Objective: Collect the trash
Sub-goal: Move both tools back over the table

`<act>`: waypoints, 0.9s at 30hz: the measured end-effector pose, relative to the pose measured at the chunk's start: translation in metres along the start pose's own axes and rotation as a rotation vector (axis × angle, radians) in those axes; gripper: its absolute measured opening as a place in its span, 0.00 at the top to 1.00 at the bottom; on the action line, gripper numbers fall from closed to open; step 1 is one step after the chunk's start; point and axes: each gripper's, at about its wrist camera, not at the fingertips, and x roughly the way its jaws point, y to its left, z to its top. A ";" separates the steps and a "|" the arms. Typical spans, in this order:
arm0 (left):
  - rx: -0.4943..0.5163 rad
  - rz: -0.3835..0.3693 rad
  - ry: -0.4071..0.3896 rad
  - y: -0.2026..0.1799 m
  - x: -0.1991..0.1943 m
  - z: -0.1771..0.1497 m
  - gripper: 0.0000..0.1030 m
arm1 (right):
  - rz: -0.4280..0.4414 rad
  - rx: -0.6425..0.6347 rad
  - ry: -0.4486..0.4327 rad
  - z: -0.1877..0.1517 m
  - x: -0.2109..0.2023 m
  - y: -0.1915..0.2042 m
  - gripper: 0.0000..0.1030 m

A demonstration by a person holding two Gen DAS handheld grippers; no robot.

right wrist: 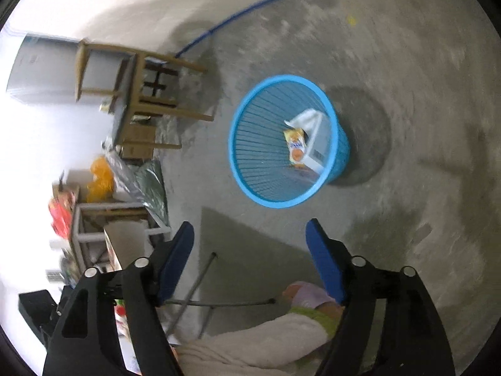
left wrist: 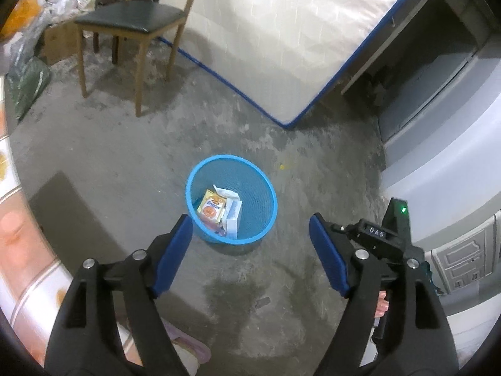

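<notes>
**Both grippers wide apart above the blue bin**

Left gripper: blue pads spread wide, nothing between them, only bare concrete floor and the blue mesh wastebasket showing through the gap. Right gripper: likewise spread, pads apart and empty, pointed down at the same wastebasket from another side; view smeared by motion blur.

Standing upright on the floor, the wastebasket, well apart from both sets of fingertips. Inside it, at the bottom: a yellow packet with an orange circle, leaning against a white carton, with a scrap of crumpled white paper behind them. Same packet and carton visible in the right wrist view.

Beyond the bin, a mattress with blue piping propped on its edge. To the left of that, a wooden chair with a dark seat, and past it a heap of plastic bags and a cardboard box. At the lower right of the left wrist view, the body of the other gripper with a green light and fingers of a hand behind the black frame. At the bottom of the right wrist view, a pale fleecy sleeve.
</notes>
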 end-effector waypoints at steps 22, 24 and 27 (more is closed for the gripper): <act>-0.244 0.373 -0.337 0.146 -0.271 -0.138 0.17 | -0.174 -1.003 -0.196 -0.214 0.010 0.289 0.06; -0.311 0.467 -0.318 0.172 -0.286 -0.137 0.17 | -0.067 -1.042 -0.092 -0.239 0.022 0.309 0.06; -0.418 0.508 -0.255 0.216 -0.295 -0.127 0.17 | 0.035 -1.075 0.080 -0.270 0.048 0.333 0.06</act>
